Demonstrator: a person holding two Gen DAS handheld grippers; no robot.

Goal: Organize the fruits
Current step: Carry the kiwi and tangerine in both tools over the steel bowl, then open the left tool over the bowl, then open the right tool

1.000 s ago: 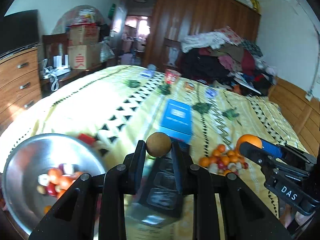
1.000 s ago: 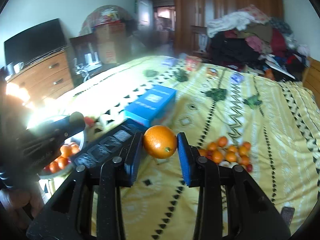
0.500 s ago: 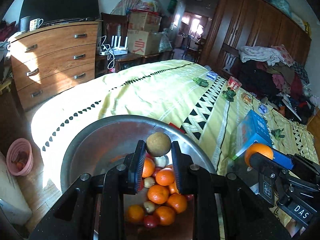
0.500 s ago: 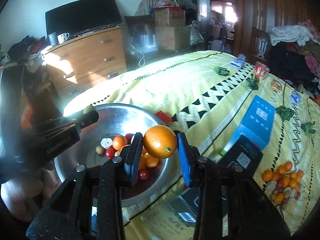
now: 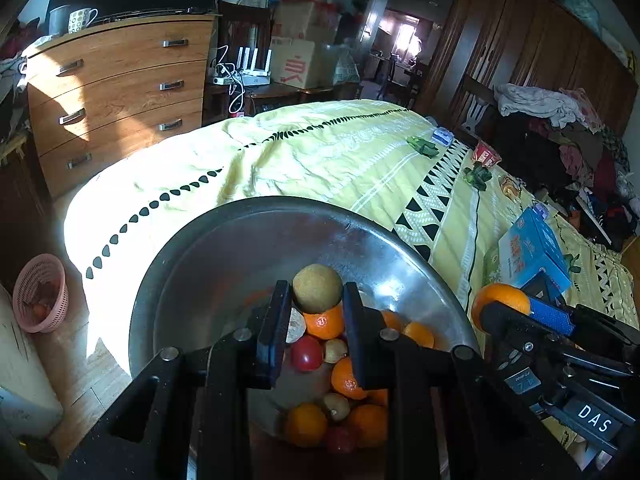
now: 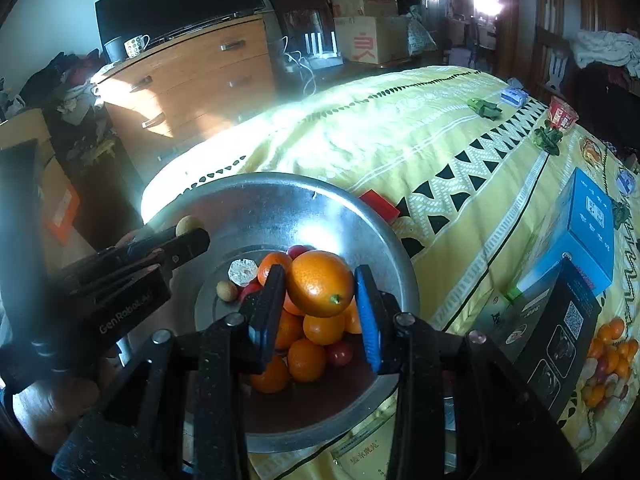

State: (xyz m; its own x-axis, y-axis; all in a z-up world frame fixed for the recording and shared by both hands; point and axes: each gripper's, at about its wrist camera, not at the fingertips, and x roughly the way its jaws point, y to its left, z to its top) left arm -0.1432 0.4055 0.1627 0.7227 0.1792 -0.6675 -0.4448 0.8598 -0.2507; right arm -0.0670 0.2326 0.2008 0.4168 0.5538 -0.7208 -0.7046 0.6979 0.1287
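My left gripper (image 5: 316, 292) is shut on a round brown fruit (image 5: 317, 288) and holds it above the steel bowl (image 5: 224, 248). My right gripper (image 6: 320, 290) is shut on an orange (image 6: 320, 289) over the same bowl (image 6: 280, 208). The bowl holds several small oranges (image 6: 306, 354), red fruits (image 5: 306, 354) and brown ones. In the left wrist view the right gripper (image 5: 496, 304) shows at the right with its orange. In the right wrist view the left gripper (image 6: 188, 236) shows at the left. A pile of loose fruit (image 6: 606, 350) lies on the bed at the right.
The bowl sits at the corner of a bed with a yellow patterned cover (image 5: 320, 160). A blue box (image 6: 588, 228) and a dark box (image 6: 560, 320) lie right of the bowl. A wooden dresser (image 5: 116, 92) and a pink basket (image 5: 38, 292) stand beyond the bed's edge.
Both grippers have swung left from the fruit pile to over the bowl, each still holding its fruit, and have come lower and closer to the fruit in the bowl.
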